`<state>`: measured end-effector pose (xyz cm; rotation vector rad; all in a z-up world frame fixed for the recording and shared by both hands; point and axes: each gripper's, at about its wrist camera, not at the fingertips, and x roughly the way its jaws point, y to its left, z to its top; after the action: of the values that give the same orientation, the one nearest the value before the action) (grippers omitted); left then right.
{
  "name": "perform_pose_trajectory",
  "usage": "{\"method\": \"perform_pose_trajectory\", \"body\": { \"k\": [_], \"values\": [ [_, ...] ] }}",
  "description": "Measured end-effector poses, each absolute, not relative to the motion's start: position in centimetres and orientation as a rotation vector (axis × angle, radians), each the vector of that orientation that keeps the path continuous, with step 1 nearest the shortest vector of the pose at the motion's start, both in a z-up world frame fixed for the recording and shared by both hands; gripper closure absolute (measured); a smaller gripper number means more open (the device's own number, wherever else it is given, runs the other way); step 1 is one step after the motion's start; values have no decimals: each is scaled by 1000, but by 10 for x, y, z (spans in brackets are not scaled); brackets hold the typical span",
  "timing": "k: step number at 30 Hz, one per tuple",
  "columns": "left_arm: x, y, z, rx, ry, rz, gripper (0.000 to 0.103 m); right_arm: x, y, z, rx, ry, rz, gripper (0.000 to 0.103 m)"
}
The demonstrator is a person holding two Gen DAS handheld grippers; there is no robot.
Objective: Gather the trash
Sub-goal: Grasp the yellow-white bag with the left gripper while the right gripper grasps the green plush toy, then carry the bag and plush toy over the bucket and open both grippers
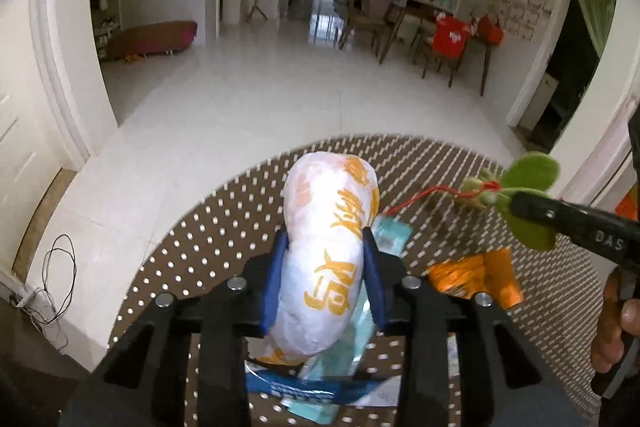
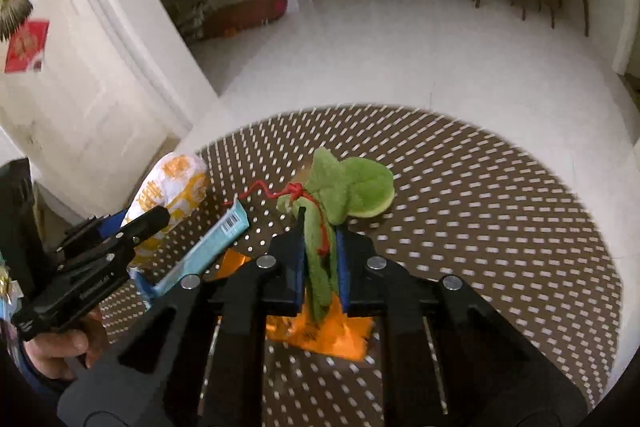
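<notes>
My left gripper (image 1: pixel 326 239) is shut on a crumpled white wrapper with orange print (image 1: pixel 332 211), which stands up between its blue pads over the round brown perforated table (image 1: pixel 192 251). My right gripper (image 2: pixel 319 227) is shut on the stem of a green felt leaf sprig (image 2: pixel 352 187) tied with red string. In the left wrist view the sprig (image 1: pixel 532 167) and the right gripper (image 1: pixel 520 205) show at the right edge. The right wrist view shows the wrapper (image 2: pixel 176 179) and the left gripper (image 2: pixel 156 217) at the left.
A teal packet (image 2: pixel 216 243) and a shiny orange wrapper (image 2: pixel 320 335) lie on the table (image 2: pixel 480 227) between the grippers. A hand (image 2: pixel 60 347) holds the left gripper. Beyond the table lie white floor tiles, a door frame at left, and a dining table with chairs (image 1: pixel 440 39) far back.
</notes>
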<state>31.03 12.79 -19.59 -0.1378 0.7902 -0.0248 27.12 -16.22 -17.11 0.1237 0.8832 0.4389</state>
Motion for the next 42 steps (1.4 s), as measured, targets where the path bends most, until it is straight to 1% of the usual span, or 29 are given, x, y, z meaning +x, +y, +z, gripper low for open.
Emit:
{"method": "perform_pose_trajectory", "body": {
  "k": [5,10,18,23,30,38,42],
  "values": [
    [286,102,-152,-140,683,-47,68,237,-199,-136,158,797,412,91],
    [257,63,-120,-147,617,-102,68,191,-245,-102,199,708,383,91],
    [215,-17,-95,-151,557,-207,68,130,-322,-68,260,604,306,91],
    [196,-70,-84,-141,536,-277,68,98,-364,-58,289,559,241,91],
    [180,-141,-87,-102,557,-387,68,65,-435,-70,348,549,105,91],
    [179,-212,-108,-49,618,-505,68,43,-498,-98,418,576,-31,90],
    [187,-245,-124,-28,667,-550,68,38,-530,-122,463,604,-97,90]
  ]
}}
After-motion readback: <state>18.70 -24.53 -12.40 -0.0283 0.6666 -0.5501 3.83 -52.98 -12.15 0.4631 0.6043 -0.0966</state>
